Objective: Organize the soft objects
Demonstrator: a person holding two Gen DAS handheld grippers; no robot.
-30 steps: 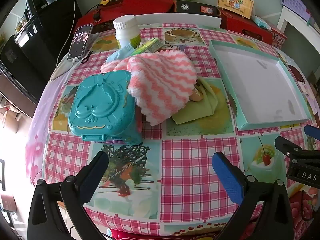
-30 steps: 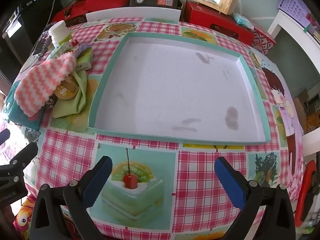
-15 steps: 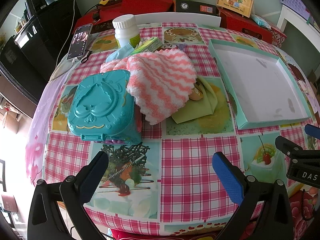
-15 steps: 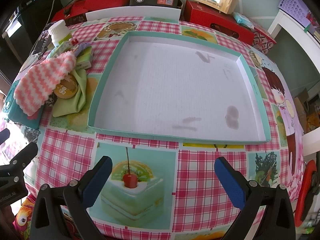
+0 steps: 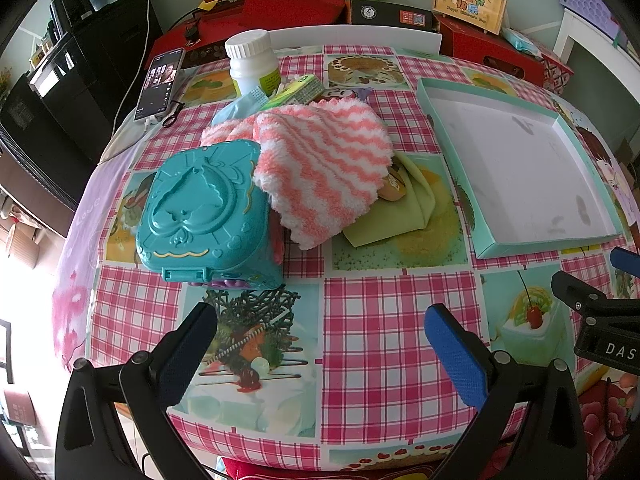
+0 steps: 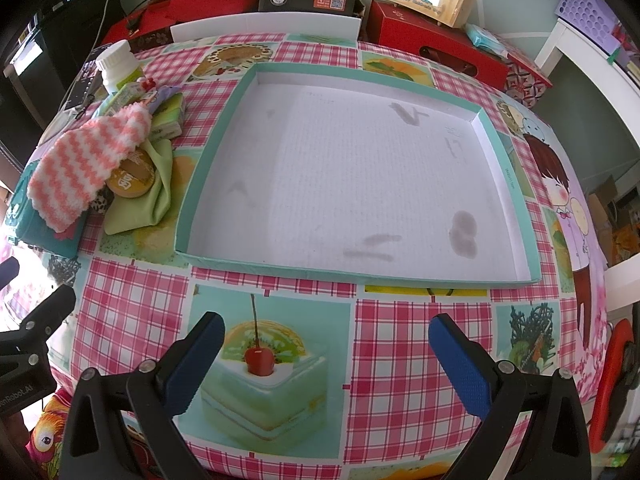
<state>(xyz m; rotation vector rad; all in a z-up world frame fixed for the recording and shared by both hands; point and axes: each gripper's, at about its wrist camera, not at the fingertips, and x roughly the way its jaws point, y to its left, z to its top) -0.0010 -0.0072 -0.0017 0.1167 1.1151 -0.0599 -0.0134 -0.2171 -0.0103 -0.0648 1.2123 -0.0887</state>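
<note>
Left wrist view: the left gripper [image 5: 316, 344] has its fingers spread wide and holds nothing; against the frames a second back the scene has barely shifted, only a slight drift that puts the pile a little nearer.
Right wrist view: the right gripper [image 6: 326, 354] is likewise wide and empty, hanging over the near edge of the desk [image 6: 420, 344], unmoved in that second.
Soft pile: the fluffy pink-and-white zigzag cloth [image 5: 324, 164] lies toward the left side of the desk, draped partly over the teal moulded plastic case [image 5: 204, 212] and over the folded pale green cloth [image 5: 404, 216].
Between cloths: a round tan tin [image 6: 132, 178] peeks out, touching both.
Target, likely: the shallow teal-rimmed white cardboard tray [image 6: 516, 184] sits toward the right side with nothing in it.
Behind pile: a white plastic bottle [image 5: 254, 62] stands near the far edge.
Meaning: no cloth is moved yet; the work seems not begun, and the left gripper looks best placed for the zigzag cloth.
</note>
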